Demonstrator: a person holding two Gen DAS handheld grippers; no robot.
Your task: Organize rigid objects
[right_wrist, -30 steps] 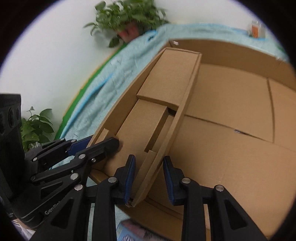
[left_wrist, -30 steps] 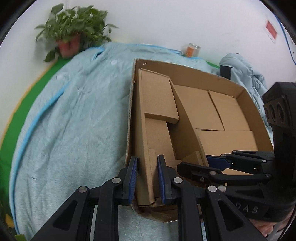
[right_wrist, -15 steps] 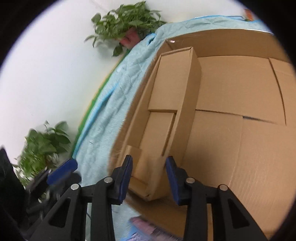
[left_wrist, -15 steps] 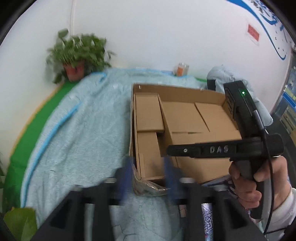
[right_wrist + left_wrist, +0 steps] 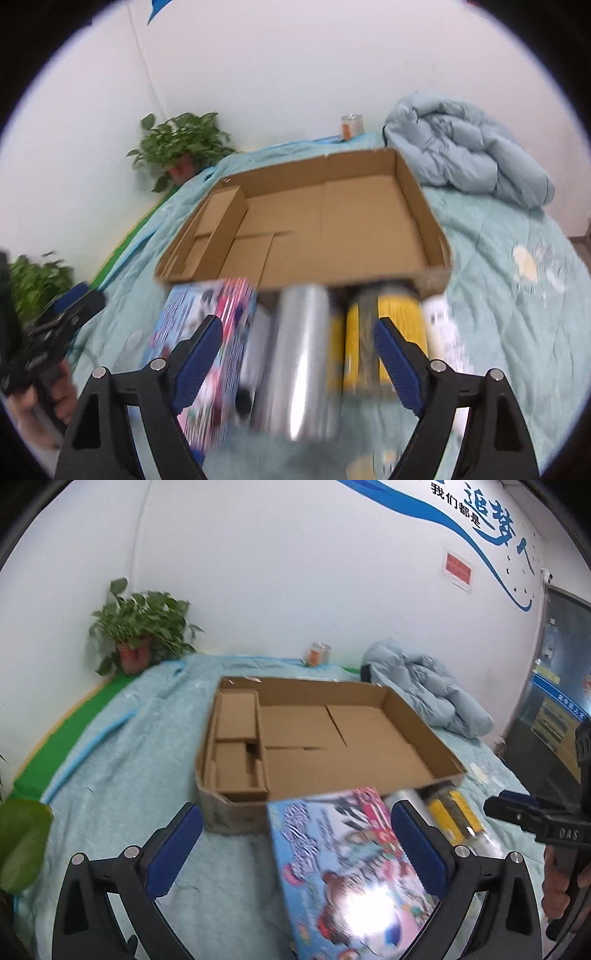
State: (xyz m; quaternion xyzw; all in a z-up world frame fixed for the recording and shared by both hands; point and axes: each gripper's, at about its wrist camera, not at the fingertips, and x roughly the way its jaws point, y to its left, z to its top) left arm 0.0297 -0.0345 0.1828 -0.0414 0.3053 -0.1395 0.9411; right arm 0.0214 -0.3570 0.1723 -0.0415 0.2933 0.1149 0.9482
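Both my left hand-held gripper (image 5: 295, 834) and right hand-held gripper (image 5: 295, 343) are spread wide, holding nothing, with the cardboard box (image 5: 417, 716) ahead.

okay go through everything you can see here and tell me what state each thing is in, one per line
left gripper: open, holding nothing.
right gripper: open, holding nothing.
cardboard box: open-topped, large section empty, divider on its left side.
colourful toy box: lying flat outside the box.
silver cylinder: lying on its side.
yellow package: lying beside the cylinder.
quilt: bundled up.
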